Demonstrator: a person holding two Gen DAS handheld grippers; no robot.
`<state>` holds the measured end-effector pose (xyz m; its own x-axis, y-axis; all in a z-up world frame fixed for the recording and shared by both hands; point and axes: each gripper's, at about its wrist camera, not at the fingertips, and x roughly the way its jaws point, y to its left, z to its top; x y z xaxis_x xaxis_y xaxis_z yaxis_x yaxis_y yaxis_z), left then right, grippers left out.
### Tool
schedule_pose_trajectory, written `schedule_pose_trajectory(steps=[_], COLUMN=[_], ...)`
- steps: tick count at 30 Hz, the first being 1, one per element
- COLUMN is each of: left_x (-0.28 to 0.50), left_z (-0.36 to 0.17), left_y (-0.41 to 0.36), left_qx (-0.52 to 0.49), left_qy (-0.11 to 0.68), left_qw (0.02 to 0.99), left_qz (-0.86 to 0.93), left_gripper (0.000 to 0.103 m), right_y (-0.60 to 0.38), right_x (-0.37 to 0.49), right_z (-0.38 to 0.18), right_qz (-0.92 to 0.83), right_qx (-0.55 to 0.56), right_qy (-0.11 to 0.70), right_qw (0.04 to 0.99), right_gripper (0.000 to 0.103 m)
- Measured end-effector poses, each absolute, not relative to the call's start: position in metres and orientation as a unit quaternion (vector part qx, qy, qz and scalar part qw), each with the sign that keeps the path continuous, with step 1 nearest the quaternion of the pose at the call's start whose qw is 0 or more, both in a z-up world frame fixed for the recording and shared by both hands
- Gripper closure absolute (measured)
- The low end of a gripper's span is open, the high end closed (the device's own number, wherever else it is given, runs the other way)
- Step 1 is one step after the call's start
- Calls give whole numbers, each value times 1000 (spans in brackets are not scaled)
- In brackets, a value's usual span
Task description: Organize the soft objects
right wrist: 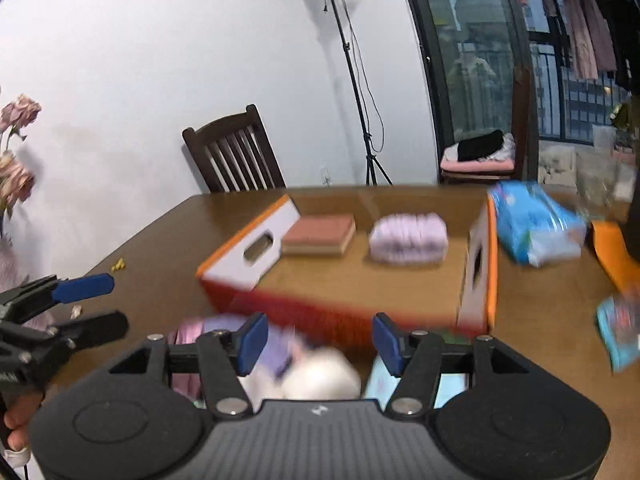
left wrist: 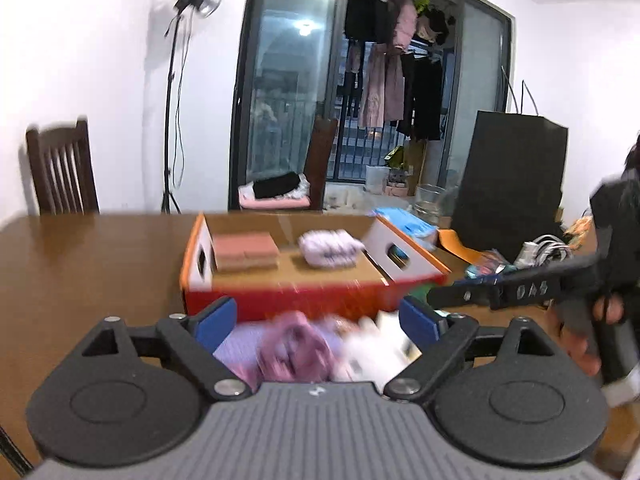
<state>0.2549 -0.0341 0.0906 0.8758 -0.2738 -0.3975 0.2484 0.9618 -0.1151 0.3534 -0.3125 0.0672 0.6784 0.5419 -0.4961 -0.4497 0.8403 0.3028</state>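
An orange-and-red cardboard box (left wrist: 320, 300) (right wrist: 256, 248) lies open on the wooden table. In it are a pink-brown sponge (left wrist: 246, 250) (right wrist: 320, 234) on the left and a folded lilac cloth (left wrist: 330, 248) (right wrist: 408, 238) to its right. My left gripper (left wrist: 318, 320) (right wrist: 108, 306) is open just in front of the box, above a blurred pink-purple soft item (left wrist: 294, 350) and a white one (left wrist: 380, 350). My right gripper (right wrist: 320, 340) (left wrist: 444, 296) is open too, over the white soft item (right wrist: 320, 376); its pads touch nothing.
A blue tissue pack (right wrist: 536, 224) lies against the box's right end. An orange flap (right wrist: 612, 256), a small turquoise packet (right wrist: 620, 328), cables (left wrist: 544, 248) and a black bag (left wrist: 512, 176) crowd the right side. Chairs (right wrist: 236, 152) and a light stand (right wrist: 356, 80) are behind the table.
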Motion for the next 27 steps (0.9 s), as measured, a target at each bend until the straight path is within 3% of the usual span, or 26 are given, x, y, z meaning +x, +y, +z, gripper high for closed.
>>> schedule_pose_trajectory(steps=[13, 15, 19, 23, 26, 27], left_x=[257, 262, 284, 306, 316, 318], left_z=[56, 51, 46, 37, 31, 29], left_y=[-43, -45, -42, -39, -42, -45], left_qx=[-62, -56, -80, -116, -130, -134], left_qy=[248, 250, 261, 285, 301, 307], left_qw=[955, 955, 948, 933, 920, 918], left_qz=[-147, -150, -161, -184, -213, -213], left_gripper=[12, 12, 12, 13, 34, 36], right_y=[-325, -323, -315, -312, -312, -313], right_x=[354, 361, 366, 364, 359, 358], right_z=[13, 7, 3, 1, -7, -9], right_qz=[235, 241, 258, 268, 275, 277], right_qx=[127, 146, 162, 177, 191, 200], right_qy=[321, 323, 326, 340, 344, 344], right_qw=[909, 904, 895, 884, 877, 875], right_gripper=[45, 39, 37, 41, 46, 48])
